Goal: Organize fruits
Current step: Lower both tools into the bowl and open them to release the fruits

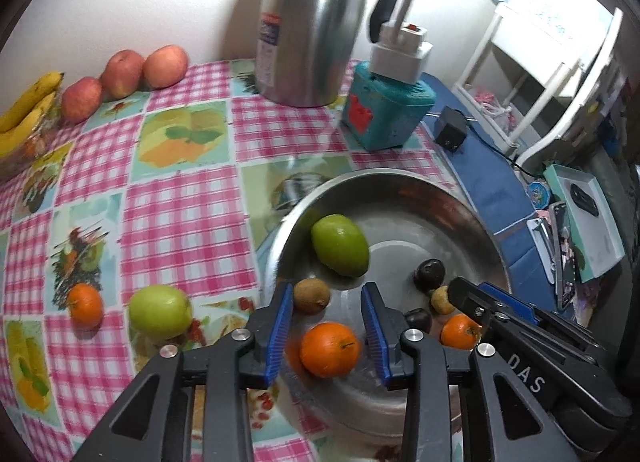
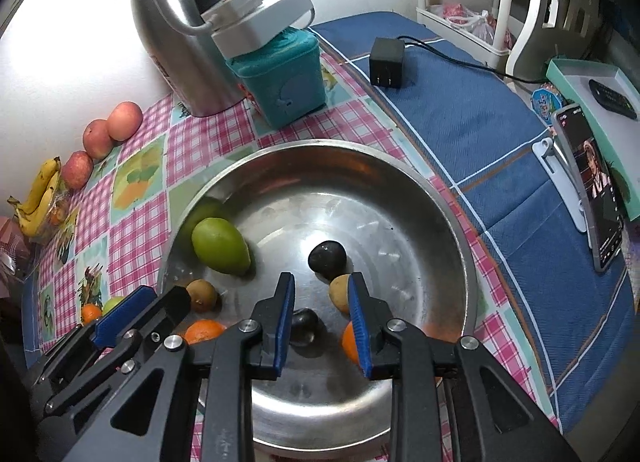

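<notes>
A steel bowl (image 1: 360, 174) (image 2: 320, 143) holds a green mango (image 1: 340, 244), a brown kiwi (image 1: 312, 295), two dark fruits (image 2: 327, 258), a small yellow fruit (image 2: 339, 294) and two oranges. My left gripper (image 1: 328, 288) stands open low over the bowl. One orange (image 1: 330, 348) lies between its blue pads, with a sliver of bowl showing at each side. My right gripper (image 2: 321, 280) hangs beside it with a narrow gap and nothing between the pads. The second orange (image 2: 349, 342) sits behind its right finger. A green apple (image 1: 160, 312) and a small orange (image 1: 85, 306) lie on the checked cloth, left of the bowl.
Red apples (image 1: 122, 73) and bananas (image 1: 24, 109) line the wall at far left. A steel jug (image 1: 312, 21) and a teal box (image 1: 388, 109) with a white lamp stand behind the bowl. A charger (image 2: 386, 63) and a phone on a stand (image 2: 600, 185) sit on the blue cloth at right.
</notes>
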Demonstrator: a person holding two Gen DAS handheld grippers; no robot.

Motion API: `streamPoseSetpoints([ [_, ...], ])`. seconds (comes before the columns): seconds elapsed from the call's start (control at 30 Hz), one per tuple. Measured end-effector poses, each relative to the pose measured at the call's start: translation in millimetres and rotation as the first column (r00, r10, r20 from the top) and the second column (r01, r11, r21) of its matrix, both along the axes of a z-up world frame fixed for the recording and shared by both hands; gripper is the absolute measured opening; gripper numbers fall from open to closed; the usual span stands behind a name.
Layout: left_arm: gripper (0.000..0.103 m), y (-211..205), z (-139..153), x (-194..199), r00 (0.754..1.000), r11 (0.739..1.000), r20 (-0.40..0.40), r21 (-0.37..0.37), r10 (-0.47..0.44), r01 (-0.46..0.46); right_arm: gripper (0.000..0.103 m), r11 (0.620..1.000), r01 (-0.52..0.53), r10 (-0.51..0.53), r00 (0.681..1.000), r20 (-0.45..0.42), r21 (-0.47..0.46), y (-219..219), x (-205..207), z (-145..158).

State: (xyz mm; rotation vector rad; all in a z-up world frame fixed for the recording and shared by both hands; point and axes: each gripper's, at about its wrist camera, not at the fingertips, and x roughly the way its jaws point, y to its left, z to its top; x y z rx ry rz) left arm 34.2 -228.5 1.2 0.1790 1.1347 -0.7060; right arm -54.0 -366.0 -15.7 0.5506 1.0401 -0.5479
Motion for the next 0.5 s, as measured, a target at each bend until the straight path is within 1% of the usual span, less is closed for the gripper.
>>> streamPoseSetpoints([
  [0.2,0.041,19.1,-1.9,2.2,0.998,0.998,-0.024,0.037,0.054,-0.054,0.028,1.0,-0.01,0.01,1.0,-0.023,0.008,8.4,-1.8,-2.0],
  [0.43,0.041,40.7,-0.7,-0.6,0.996,0.991,0.006,0.1,0.084,-0.084,0.028,0.999,-0.041,0.041,0.998,-0.048,0.008,21.9,-2.9,-4.7],
  [0.5,0.041,46.8,-1.6,1.9,0.995,0.989,0.001,0.108,0.101,-0.101,0.028,0.999,-0.051,0.051,0.997,-0.057,0.003,25.2,-1.5,-5.3],
])
